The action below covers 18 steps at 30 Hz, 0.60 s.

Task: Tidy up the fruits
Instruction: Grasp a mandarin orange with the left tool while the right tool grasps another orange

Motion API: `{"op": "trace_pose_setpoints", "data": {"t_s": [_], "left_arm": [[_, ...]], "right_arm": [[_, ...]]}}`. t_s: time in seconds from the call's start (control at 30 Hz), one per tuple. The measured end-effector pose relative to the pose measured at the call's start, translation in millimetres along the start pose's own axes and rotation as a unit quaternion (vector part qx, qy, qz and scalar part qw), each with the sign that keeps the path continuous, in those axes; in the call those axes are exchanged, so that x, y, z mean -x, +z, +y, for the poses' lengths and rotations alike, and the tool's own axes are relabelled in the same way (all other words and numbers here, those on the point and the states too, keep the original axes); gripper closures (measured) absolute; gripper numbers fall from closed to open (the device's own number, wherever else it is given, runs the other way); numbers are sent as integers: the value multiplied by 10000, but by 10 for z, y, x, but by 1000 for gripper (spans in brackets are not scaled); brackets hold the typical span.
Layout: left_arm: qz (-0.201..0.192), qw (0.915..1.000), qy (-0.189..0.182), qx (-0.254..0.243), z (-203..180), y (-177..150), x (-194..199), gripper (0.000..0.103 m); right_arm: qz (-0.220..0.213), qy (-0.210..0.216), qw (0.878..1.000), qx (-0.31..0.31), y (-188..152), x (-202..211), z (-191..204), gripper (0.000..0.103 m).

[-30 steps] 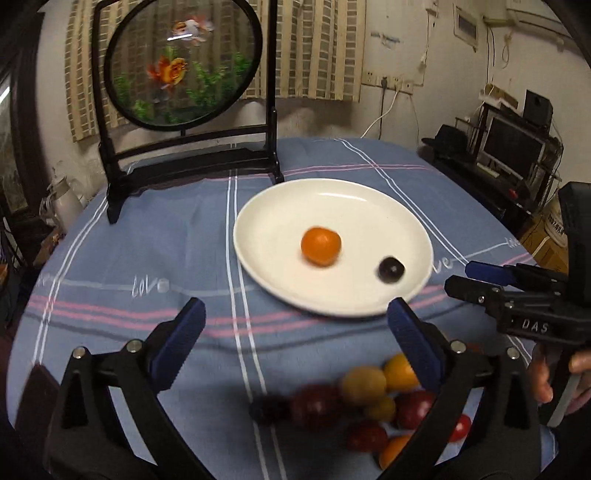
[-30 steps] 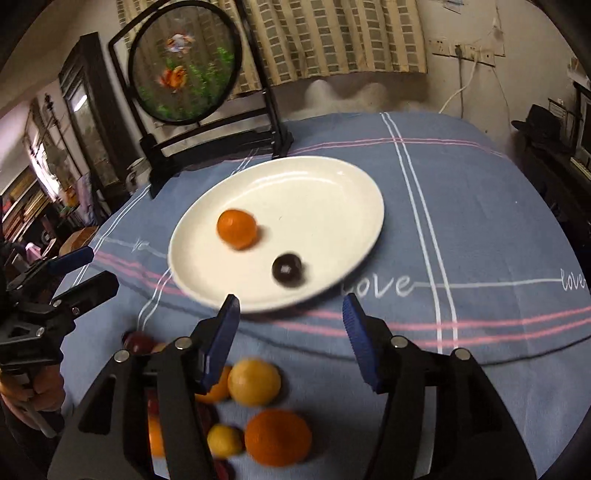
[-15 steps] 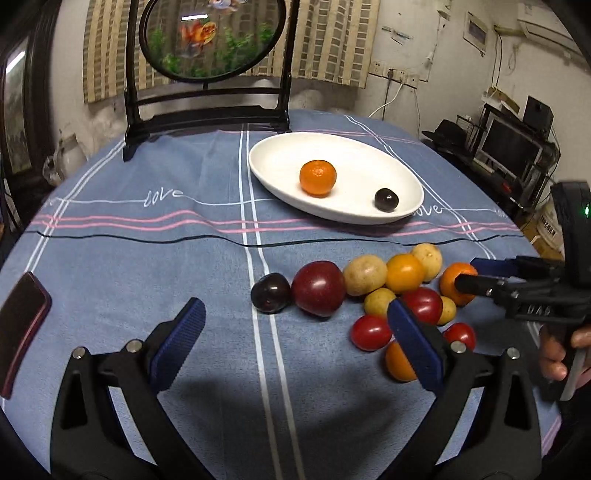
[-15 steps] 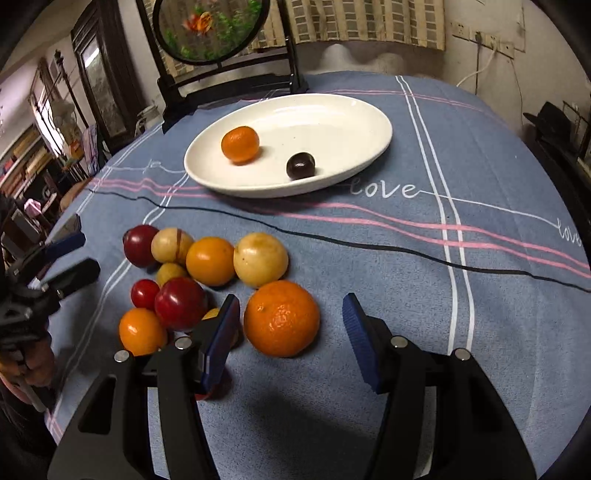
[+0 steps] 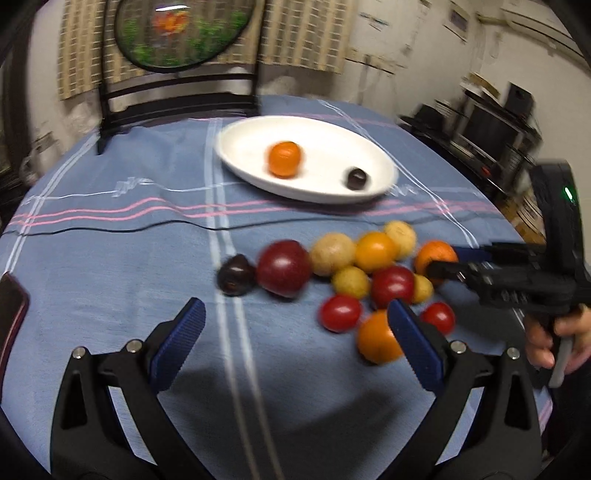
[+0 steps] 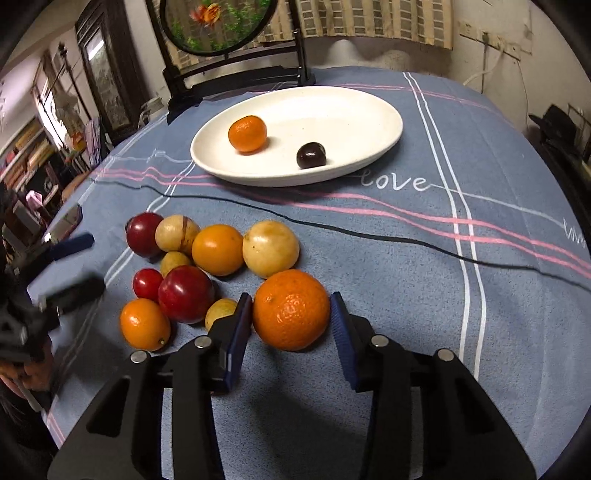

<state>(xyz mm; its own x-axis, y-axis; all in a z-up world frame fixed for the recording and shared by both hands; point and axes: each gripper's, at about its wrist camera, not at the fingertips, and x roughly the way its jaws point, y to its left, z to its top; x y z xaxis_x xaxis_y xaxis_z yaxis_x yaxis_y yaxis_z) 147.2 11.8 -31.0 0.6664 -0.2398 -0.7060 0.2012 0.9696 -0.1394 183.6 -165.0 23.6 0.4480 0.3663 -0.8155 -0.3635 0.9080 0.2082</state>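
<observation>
A white plate (image 6: 384, 122) holds a small orange (image 6: 247, 133) and a dark plum (image 6: 311, 155). Several loose fruits lie in a cluster on the blue cloth nearer me. My right gripper (image 6: 291, 314) has its blue pads on both sides of a large mandarin (image 6: 291, 309), close to touching it. The mandarin rests on the cloth. My left gripper (image 5: 295, 332) is open and empty, above the cloth in front of a dark cherry (image 5: 235, 275) and a red plum (image 5: 283, 267). The plate also shows in the left wrist view (image 5: 376, 166).
A round fish-painting screen on a black stand (image 6: 218, 26) stands behind the plate. A dark phone (image 5: 11, 314) lies at the left table edge. A thin black cable (image 6: 332, 229) crosses the cloth between plate and fruits. Furniture surrounds the table.
Both grippers pulled back from the plate and dropped toward the fruit cluster. The right jaws narrowed around the large mandarin. The left gripper stayed open.
</observation>
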Motion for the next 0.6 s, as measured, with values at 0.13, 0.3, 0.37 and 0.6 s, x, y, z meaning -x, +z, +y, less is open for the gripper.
{"op": "trace_pose_setpoints", "data": {"t_s": [0.13,0.3,0.37,0.6], "left_arm": [[-51,9975,-380,-598,-244,-81,61,12],[187,9911,-833,-1022,-445,-172,16,39],[282,9905,-765,-1103,-487,-190,-41,42],[620,9911,-809,-858,-412,-175,-194,63]], "right_arm": [[-130,28,9996,-248,-1,55,-76,60],[-96,54,9989,-457,-24,55,-147,60],[-99,62,9988,-479,-21,60,-154,60],[-113,50,9989,-447,-30,82,-128,60]]}}
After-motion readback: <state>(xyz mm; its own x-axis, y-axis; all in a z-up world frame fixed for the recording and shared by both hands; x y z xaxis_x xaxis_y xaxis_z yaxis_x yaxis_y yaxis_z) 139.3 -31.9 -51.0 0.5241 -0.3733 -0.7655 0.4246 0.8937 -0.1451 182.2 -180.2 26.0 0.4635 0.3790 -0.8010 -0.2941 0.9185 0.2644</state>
